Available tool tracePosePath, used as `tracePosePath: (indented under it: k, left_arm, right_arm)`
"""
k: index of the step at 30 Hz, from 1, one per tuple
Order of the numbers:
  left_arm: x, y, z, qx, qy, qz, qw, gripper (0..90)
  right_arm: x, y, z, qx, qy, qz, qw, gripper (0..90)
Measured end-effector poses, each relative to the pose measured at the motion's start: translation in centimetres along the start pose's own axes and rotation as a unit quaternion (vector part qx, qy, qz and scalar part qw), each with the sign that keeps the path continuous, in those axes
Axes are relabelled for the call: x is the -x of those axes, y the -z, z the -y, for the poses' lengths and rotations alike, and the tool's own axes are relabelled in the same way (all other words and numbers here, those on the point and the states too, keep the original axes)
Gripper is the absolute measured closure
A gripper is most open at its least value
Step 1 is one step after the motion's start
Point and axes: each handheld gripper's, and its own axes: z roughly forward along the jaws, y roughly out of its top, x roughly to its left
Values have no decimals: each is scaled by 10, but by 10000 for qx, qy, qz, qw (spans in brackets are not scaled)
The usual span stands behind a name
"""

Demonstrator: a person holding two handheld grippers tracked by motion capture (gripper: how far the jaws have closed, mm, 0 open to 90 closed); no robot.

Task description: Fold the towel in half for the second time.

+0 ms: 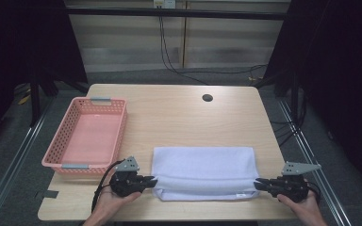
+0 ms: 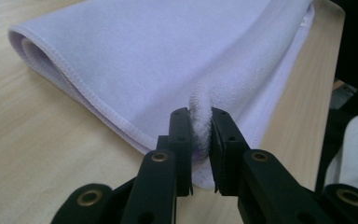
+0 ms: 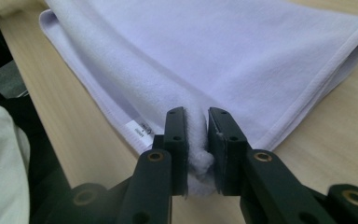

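Basket: a pink plastic basket (image 1: pixel 86 136) with nothing in it, at the left of the high view, sitting on the table (image 1: pixel 184 113) near its left edge.
Left hand: a hand (image 1: pixel 106 205) enters at the bottom left of the high view, holding the left gripper.
Left gripper: the left gripper (image 1: pixel 154 181) sits at lower left of centre, jaws pinched narrow on the towel's near left corner; in the left gripper view a bunched fold of cloth stands up between the two black jaws (image 2: pixel 200 140).
Towel: a pale lilac towel (image 1: pixel 203 170), folded in layers, lies flat at lower centre of the high view, to the right of the basket and apart from it; a small white tag shows at its near edge.
Right gripper: the right gripper (image 1: pixel 258 183) at lower right clamps the towel's near right corner, cloth squeezed between its jaws (image 3: pixel 196 140).
Right hand: a hand (image 1: pixel 306 207) at the bottom right holds it.
Hole: a dark round hole (image 1: pixel 207 98) in the table at upper centre.
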Motion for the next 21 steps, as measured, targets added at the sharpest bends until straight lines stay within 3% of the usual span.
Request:
tracePosePath:
  k: [4, 9, 11, 12, 16, 21]
  left_arm:
    - [5, 7, 9, -15, -18, 138, 9999, 755]
    - [2, 16, 6, 328, 54, 167, 9993, 671]
    - [-2, 16, -1, 454, 66, 75, 9989, 656]
    - [-7, 13, -8, 515, 76, -8, 9986, 623]
    - [-23, -5, -25, 321, 117, -150, 9993, 620]
    - [-37, -22, -35, 191, 175, -260, 9993, 604]
  right_arm:
    - [-5, 2, 4, -64, -25, -12, 10000, 700]
    - [-7, 7, 3, 111, -72, -12, 9999, 655]
    - [-4, 6, -1, 207, -69, 112, 9997, 612]
    - [0, 3, -6, 246, -108, 261, 9993, 580]
    - [14, -13, -19, 204, -122, 578, 9980, 545]
    - [18, -20, -33, 327, -62, 430, 9985, 539]
